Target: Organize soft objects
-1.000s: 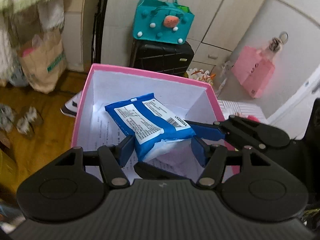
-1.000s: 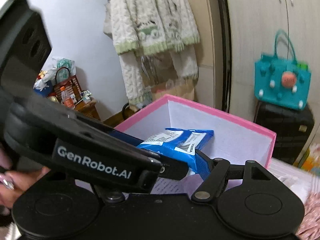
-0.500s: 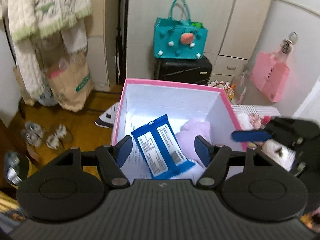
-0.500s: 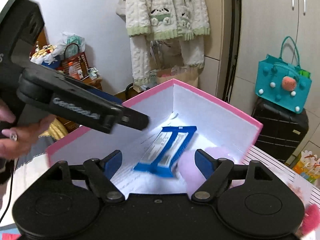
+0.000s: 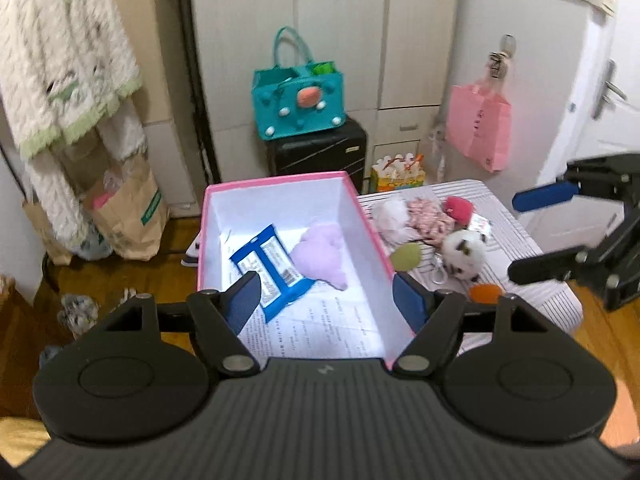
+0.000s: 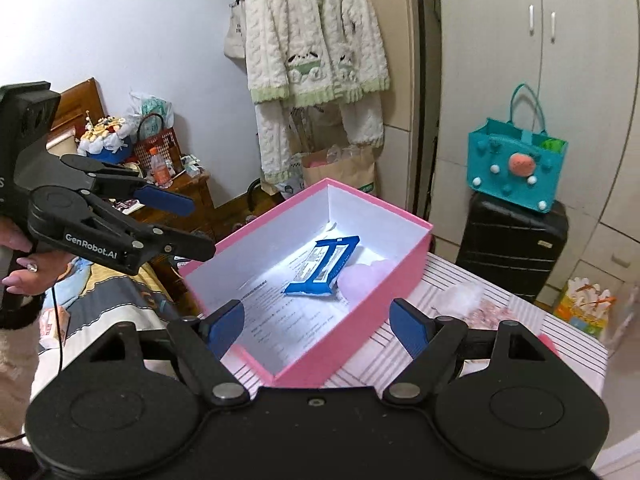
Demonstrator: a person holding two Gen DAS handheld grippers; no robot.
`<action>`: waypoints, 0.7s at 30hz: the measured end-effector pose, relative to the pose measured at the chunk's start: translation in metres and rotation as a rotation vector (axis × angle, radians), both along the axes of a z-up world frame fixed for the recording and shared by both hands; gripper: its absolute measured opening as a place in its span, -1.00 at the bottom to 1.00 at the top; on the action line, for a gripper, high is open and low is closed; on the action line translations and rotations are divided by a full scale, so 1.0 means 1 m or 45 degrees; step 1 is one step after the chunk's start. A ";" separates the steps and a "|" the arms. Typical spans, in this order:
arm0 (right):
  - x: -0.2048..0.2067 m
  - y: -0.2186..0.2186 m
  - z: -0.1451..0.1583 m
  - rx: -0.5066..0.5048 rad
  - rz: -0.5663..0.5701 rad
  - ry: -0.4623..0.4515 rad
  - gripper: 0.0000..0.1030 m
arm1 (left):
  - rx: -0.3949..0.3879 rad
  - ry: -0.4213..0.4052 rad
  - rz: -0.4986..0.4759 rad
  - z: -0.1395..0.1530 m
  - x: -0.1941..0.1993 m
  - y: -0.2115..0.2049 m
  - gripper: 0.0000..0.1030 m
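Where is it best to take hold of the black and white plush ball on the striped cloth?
Probably across the round middle of the black and white plush ball, coming from above. It lies free on the striped cloth, but other soft toys crowd its far side, so a side approach looks tighter. The open right tongs are nearest.

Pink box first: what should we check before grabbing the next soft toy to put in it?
1. Pink box has room left: ok, much of its floor is bare.
2. Blue packet lies flat inside: ok, beside the purple plush.
3. Left gripper empty: ok, jaws open, just opening, nothing between them.
4. Right gripper empty: ok, jaws open, nothing between them.
5. Toys wait outside on the striped surface: ok, a black-and-white plush and a green pad lie there.
6. Whether the toys are tangled: cannot tell.
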State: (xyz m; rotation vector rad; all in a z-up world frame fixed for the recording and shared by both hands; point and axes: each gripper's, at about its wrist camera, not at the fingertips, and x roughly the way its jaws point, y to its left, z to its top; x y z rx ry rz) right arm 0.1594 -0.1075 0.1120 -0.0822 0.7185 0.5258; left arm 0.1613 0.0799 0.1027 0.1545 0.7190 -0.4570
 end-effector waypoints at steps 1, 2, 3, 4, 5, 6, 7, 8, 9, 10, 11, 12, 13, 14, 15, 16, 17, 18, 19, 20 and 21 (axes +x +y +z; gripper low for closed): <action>-0.009 -0.005 0.005 0.006 -0.004 -0.009 0.62 | 0.007 -0.011 -0.014 0.002 -0.007 -0.003 0.43; -0.018 -0.009 0.008 0.013 -0.007 -0.015 0.62 | 0.015 -0.023 -0.026 0.004 -0.013 -0.007 0.44; -0.026 -0.013 0.012 0.017 -0.009 -0.021 0.62 | 0.021 -0.030 -0.038 0.005 -0.019 -0.010 0.44; -0.032 -0.016 0.014 0.020 -0.013 -0.027 0.62 | 0.023 -0.033 -0.047 0.006 -0.024 -0.012 0.44; -0.039 -0.020 0.016 0.025 -0.020 -0.036 0.62 | 0.023 -0.032 -0.061 0.006 -0.030 -0.016 0.44; -0.046 -0.024 0.016 0.023 -0.028 -0.048 0.62 | 0.028 -0.028 -0.081 0.006 -0.035 -0.020 0.45; -0.052 -0.027 0.017 0.018 -0.035 -0.058 0.62 | 0.028 -0.023 -0.099 0.005 -0.040 -0.024 0.45; -0.059 -0.030 0.017 0.015 -0.043 -0.068 0.62 | 0.029 -0.018 -0.115 0.004 -0.045 -0.028 0.46; -0.065 -0.035 0.016 0.014 -0.053 -0.075 0.62 | 0.034 -0.015 -0.128 0.003 -0.050 -0.033 0.47; -0.071 -0.039 0.015 0.014 -0.064 -0.078 0.62 | 0.039 -0.017 -0.141 0.001 -0.054 -0.037 0.47; -0.075 -0.043 0.013 0.014 -0.075 -0.078 0.62 | 0.042 -0.020 -0.156 -0.001 -0.059 -0.042 0.47; -0.080 -0.047 0.011 0.015 -0.086 -0.077 0.62 | 0.049 -0.020 -0.180 -0.003 -0.063 -0.047 0.47; -0.084 -0.052 0.009 0.017 -0.096 -0.076 0.62 | 0.052 -0.020 -0.198 -0.004 -0.067 -0.053 0.48; -0.088 -0.058 0.005 0.018 -0.113 -0.072 0.62 | 0.056 -0.019 -0.219 -0.006 -0.071 -0.059 0.48; -0.092 -0.063 0.002 0.020 -0.127 -0.067 0.62 | 0.062 -0.019 -0.247 -0.009 -0.075 -0.065 0.48; -0.096 -0.069 -0.002 0.022 -0.144 -0.060 0.62 | 0.066 -0.020 -0.272 -0.011 -0.080 -0.072 0.48; -0.100 -0.073 -0.005 0.023 -0.158 -0.054 0.62 | 0.068 -0.023 -0.291 -0.014 -0.084 -0.077 0.49; -0.104 -0.080 -0.010 0.024 -0.176 -0.048 0.62 | 0.073 -0.022 -0.314 -0.017 -0.088 -0.084 0.49; -0.107 -0.086 -0.014 0.026 -0.192 -0.043 0.62 | 0.077 -0.020 -0.341 -0.020 -0.091 -0.092 0.49; -0.109 -0.092 -0.019 0.031 -0.207 -0.036 0.62 | 0.080 -0.016 -0.360 -0.023 -0.093 -0.098 0.50; -0.111 -0.099 -0.023 0.039 -0.220 -0.029 0.62 | 0.084 -0.009 -0.382 -0.027 -0.096 -0.106 0.50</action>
